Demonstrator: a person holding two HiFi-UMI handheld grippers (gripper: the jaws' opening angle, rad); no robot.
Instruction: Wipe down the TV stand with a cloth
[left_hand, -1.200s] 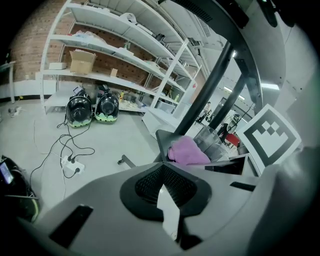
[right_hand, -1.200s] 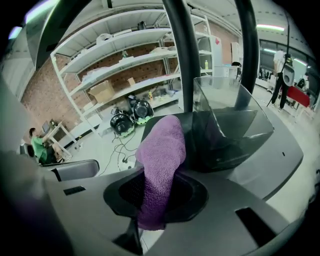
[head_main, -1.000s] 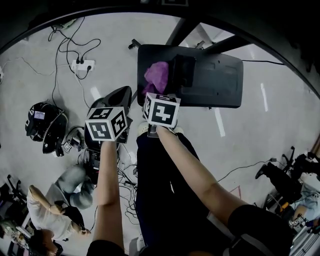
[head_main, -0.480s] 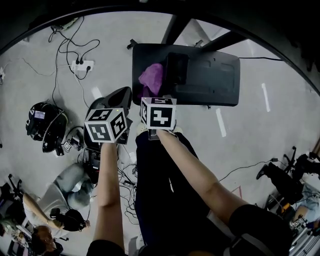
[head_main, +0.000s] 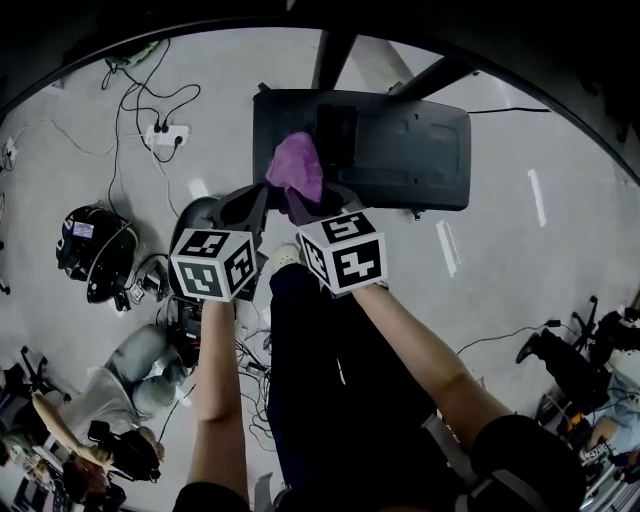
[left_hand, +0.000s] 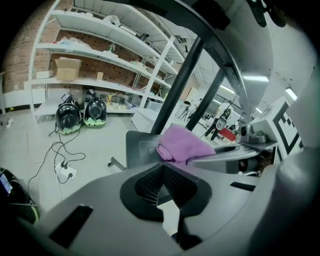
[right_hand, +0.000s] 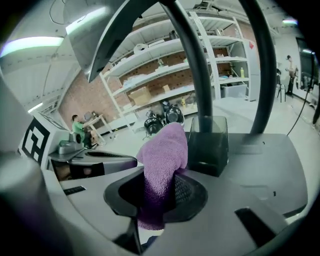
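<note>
Cloth (head_main: 297, 168) is sitting pinched in my right gripper (head_main: 303, 203), bunched over the near-left corner of the stand (head_main: 410, 150); I'm not able to tell whether it's touching. I'm holding the left gripper (head_main: 243, 208) pressed together on nothing, just left of the cloth. The stand is stretching away rightward, so I'm judging the right gripper is placed to sweep that way.
</note>
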